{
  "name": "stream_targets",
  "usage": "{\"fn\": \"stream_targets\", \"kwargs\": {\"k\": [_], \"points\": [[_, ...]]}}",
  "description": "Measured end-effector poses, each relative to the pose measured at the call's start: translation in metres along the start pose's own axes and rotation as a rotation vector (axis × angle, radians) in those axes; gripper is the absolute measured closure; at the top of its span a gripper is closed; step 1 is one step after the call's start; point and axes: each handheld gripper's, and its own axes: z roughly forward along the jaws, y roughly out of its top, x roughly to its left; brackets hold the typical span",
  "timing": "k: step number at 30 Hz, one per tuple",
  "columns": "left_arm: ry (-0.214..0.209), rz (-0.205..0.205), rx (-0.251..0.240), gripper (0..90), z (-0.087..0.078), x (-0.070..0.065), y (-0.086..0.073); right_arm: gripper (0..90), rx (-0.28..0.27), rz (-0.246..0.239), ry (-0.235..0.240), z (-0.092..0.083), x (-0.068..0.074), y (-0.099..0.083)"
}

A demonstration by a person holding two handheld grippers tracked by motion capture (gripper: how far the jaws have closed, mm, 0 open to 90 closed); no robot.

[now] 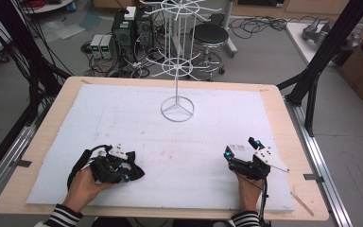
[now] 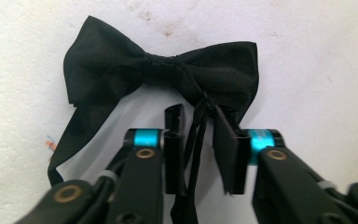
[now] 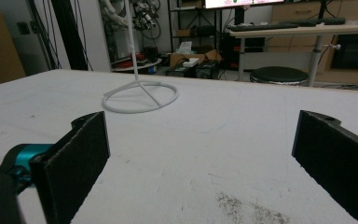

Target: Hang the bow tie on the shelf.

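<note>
A black bow tie point(image 2: 116, 65) lies flat on the white foam sheet point(image 2: 307, 56), just beyond my left gripper point(image 2: 198, 116). Its thin strap point(image 2: 196, 140) runs down between the two jaws, which stand close together with a sliver of white showing on each side of it. In the high view the left gripper point(image 1: 123, 171) rests near the table's front left, with the bow tie point(image 1: 137, 171) at its tip. My right gripper point(image 1: 241, 147) sits at the front right, jaws wide apart; nothing lies between them in its own view point(image 3: 200, 135).
A white wire display stand point(image 1: 177, 109) with a ring base rises at the middle back of the sheet, and its base point(image 3: 140, 98) shows ahead of the right gripper. The wooden table edge point(image 1: 283, 123) frames the sheet. Stools, cables and boxes lie on the floor beyond.
</note>
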Motion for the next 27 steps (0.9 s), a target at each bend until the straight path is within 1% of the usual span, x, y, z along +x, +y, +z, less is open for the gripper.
{"fn": "stream_targets", "kwargs": {"k": [2, 4, 8, 9, 10, 11, 12, 14, 16, 17, 18, 19, 21, 22, 23, 27], "points": [[-0.01, -0.004, 0.003, 82.3, 0.0, 0.0, 0.0, 3.0, 0.0, 0.0, 0.0, 0.0, 0.0, 0.0], [-0.006, -0.004, 0.0, 84.4, 0.0, 0.0, 0.0, 3.0, 0.001, 0.0, 0.001, 0.0, 0.0, 0.0], [0.003, 0.0, -0.005, 85.4, -0.002, 0.001, 0.0, 3.0, 0.0, 0.0, 0.001, 0.0, 0.0, 0.0], [0.005, -0.009, -0.013, 85.4, -0.002, 0.0, -0.001, 3.0, 0.0, 0.0, 0.001, 0.0, 0.0, 0.0], [0.006, -0.007, -0.018, 85.5, -0.003, 0.001, -0.001, 3.0, 0.0, 0.0, 0.0, 0.0, 0.0, 0.0], [0.007, -0.016, -0.031, 85.6, -0.004, 0.0, -0.001, 3.0, 0.0, -0.001, -0.001, 0.0, 0.0, 0.0], [0.01, -0.008, -0.033, 85.7, -0.004, 0.001, -0.001, 3.0, -0.001, -0.001, 0.0, 0.0, 0.0, 0.0], [0.011, -0.005, -0.036, 85.7, -0.005, 0.001, -0.002, 2.9, 0.0, -0.003, -0.001, 0.0, 0.0, 0.0], [0.013, -0.008, -0.061, 85.8, -0.007, 0.001, -0.002, 2.9, -0.001, -0.003, -0.001, 0.0, 0.0, 0.0], [0.013, -0.008, -0.061, 85.9, -0.007, 0.001, -0.002, 3.0, 0.001, -0.001, 0.0, 0.0, 0.0, 0.0], [0.018, -0.014, -0.083, 85.9, -0.009, 0.001, -0.002, 2.9, -0.001, -0.002, -0.001, 0.0, 0.0, 0.0], [0.018, -0.014, -0.083, 85.9, -0.009, 0.001, -0.002, 2.9, -0.001, -0.002, -0.001, 0.0, 0.0, 0.0], [0.016, -0.019, -0.106, 85.9, -0.011, 0.002, -0.003, 3.0, -0.001, -0.003, -0.001, 0.0, 0.0, 0.0], [0.025, -0.026, -0.13, 85.9, -0.014, 0.003, -0.003, 2.9, -0.001, -0.009, 0.001, 0.0, 0.0, 0.0], [0.025, -0.026, -0.13, 85.9, -0.014, 0.003, -0.003, 2.9, -0.001, -0.009, 0.001, 0.0, 0.0, 0.0], [0.026, -0.039, -0.181, 86.0, -0.018, 0.004, -0.004, 3.0, 0.0, -0.005, 0.0, 0.0, 0.0, 0.0]]}}
